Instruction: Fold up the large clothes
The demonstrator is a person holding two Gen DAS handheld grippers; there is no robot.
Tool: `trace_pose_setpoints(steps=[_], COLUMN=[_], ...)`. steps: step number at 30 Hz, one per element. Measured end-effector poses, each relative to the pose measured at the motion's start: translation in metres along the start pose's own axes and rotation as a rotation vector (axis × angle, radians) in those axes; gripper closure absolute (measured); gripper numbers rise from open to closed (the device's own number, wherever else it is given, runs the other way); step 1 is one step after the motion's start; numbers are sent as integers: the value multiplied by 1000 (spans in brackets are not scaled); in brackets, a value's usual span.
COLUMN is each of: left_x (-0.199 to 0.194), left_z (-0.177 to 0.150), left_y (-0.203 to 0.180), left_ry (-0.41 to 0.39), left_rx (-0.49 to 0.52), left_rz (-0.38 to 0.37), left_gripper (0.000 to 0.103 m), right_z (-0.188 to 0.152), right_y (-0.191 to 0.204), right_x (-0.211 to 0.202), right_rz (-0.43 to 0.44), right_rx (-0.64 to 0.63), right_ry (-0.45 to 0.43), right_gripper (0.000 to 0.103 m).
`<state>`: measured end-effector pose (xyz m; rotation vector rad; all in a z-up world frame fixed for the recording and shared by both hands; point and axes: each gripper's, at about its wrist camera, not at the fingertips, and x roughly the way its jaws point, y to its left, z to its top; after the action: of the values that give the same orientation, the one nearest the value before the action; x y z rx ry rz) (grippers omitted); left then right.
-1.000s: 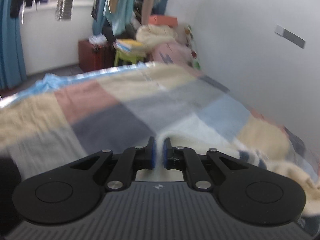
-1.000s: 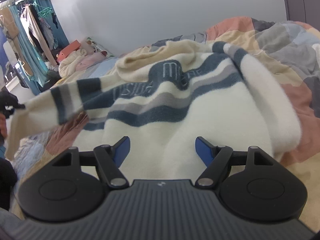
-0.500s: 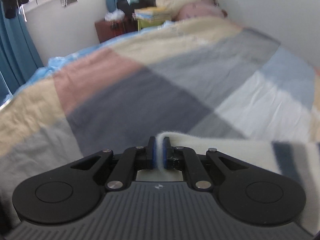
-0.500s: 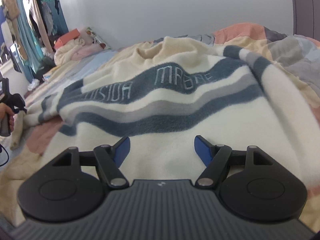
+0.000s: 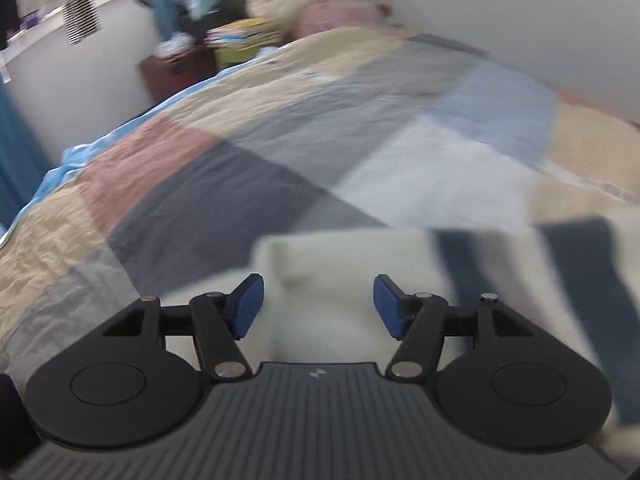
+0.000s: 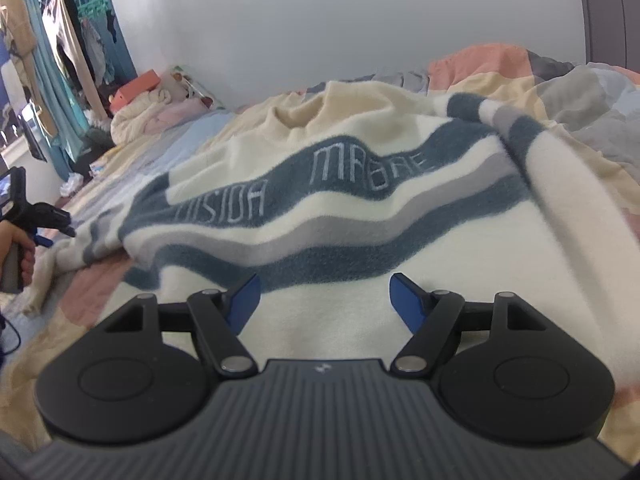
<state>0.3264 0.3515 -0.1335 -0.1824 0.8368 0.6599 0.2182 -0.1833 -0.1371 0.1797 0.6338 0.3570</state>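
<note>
A cream sweater point(image 6: 360, 240) with blue and grey stripes was seen spread flat on the patchwork quilt point(image 5: 248, 184) of the bed. The left tongs point(image 5: 316, 306) had just been opened, and the sweater's sleeve end point(image 5: 344, 272) lay loose between the blue pads point(image 5: 246, 306), no longer pinched. The right tongs point(image 6: 324, 300) were held open above the sweater's lower body, with nothing gripped. Beyond the sweater, hanging clothes point(image 6: 68, 48) were seen at the far end of the bed.

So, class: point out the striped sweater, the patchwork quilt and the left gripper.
striped sweater point(image 6: 348, 236), right wrist view, grey chest stripe
patchwork quilt point(image 5: 224, 208), left wrist view, dark grey patch
left gripper point(image 5: 318, 306), left wrist view, midway between fingertips
</note>
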Motion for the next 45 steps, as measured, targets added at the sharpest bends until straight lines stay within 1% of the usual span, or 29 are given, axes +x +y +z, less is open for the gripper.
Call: trace_pose_setpoints(steps=[1,6,9,12,15,18,20,21,23,24,26,29,32,33,36,38,40,41,43,44,45], left_x=[-14,-90,-133,-170,-201,-218,-222,-222,-223,-225,-223,-217,-209,-205,-201,-204,-205,-203,-200,-197,-195], left_z=[-5,-37,-61,-90,-122,-156,-178,-187,-204,-211,-219,-218,-212,-210,-208,-210,-211,-212,-213,-214,-214], left_y=[-5,-42,-68,-94,-120,-138,-148,-151,-154,-154,-156,-154,-150,-150,-150,-149,-150,-151,-152,-153,-153], left_ry=[-15,-61,-62,-56,-52,-11,21,30,18,13,20,11,-6,-5,27,20,17,26,49,58,67], left_rx=[-3,-2,-1,12,56,67,80,91,115,129,175,198,187,179,156,149,153,153,144,138,132], left_rz=[-22,-201,-317,-439,-530,-622,-673,-684,-663,-655,-669,-660,-664,-672,-731,-765,-774,-783,-801,-806,-812], left_gripper=[37,37,37,37,37,37,37,37,37,37,37,37,37,37,37,37,36,36,36,36,36], right_z=[0,0,-1,1,1,1,2,3,2,1,0,-4,-6,-7,-14,-17,-20,-22,-26,-28,-28], right_y=[0,3,-2,-15,-34,-55,-67,-72,-81,-85,-98,-114,-118,-121,-134,-139,-141,-142,-146,-147,-146], right_x=[-5,-34,-55,-75,-92,-103,-107,-109,-111,-111,-109,-100,-87,-84,-78,-72,-67,-64,-58,-55,-53], right_rz=[8,21,7,-30,-93,-148,-175,-194,-221,-228,-228,-242,-277,-288,-271,-274,-283,-285,-255,-241,-242], right_rx=[4,-13,-5,30,83,155,202,219,247,258,304,393,400,416,534,579,608,631,694,717,719], right_ry=[-9,-70,-109,-150,-185,-191,-192,-194,-205,-201,-187,-138,-94,-86,-59,-43,-33,-25,-16,-16,-21], right_gripper=[30,30,30,30,29,29,29,29,29,29,29,28,29,28,29,29,46,48,54,55,59])
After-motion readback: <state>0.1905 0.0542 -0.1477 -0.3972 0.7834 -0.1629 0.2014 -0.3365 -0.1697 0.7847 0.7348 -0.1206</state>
